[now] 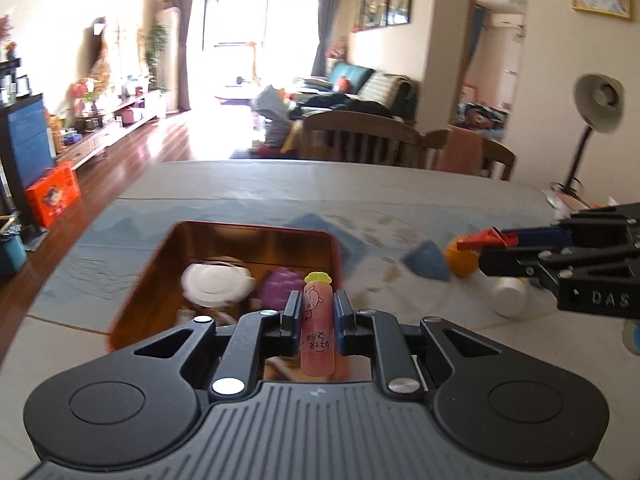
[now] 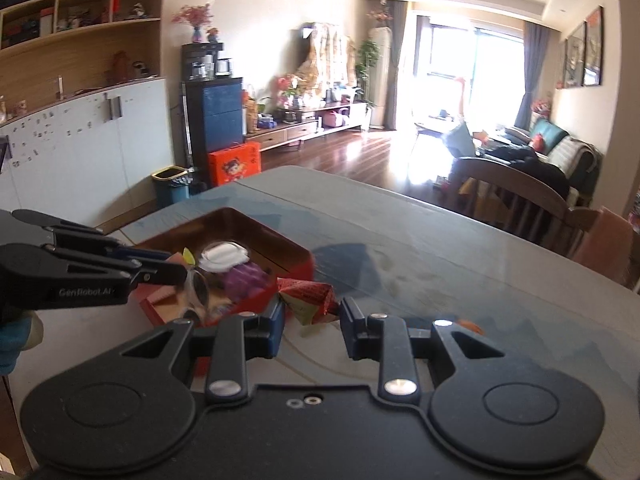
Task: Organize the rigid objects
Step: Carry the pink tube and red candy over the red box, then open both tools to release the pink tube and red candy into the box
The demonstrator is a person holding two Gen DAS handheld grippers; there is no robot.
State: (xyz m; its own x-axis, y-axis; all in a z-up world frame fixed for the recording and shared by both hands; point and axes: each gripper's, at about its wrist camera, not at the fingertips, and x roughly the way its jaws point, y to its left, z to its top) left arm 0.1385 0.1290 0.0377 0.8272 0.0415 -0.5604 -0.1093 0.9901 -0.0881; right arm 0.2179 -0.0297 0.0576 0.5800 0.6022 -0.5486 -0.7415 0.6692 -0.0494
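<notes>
The left gripper point(image 1: 316, 320) is seen pinching a small pink bottle point(image 1: 317, 332) with a yellow cap, its long axis running along the fingers, cap toward twelve o'clock. Just beyond the cap, from eleven to twelve o'clock, the red box point(image 1: 132, 280) lies open on the table point(image 1: 360, 188); a white lid point(image 1: 216, 286) and a purple piece point(image 1: 280, 288) are already held inside. The left hand is judged the nearer to the box, so a short carry forward should put the bottle over it. The right gripper point(image 2: 312, 312) is closed on a folded red paper piece point(image 2: 308, 296), with the box at its ten o'clock. A white bottle point(image 1: 508, 296) is left lying on the table at the left gripper's two o'clock.
</notes>
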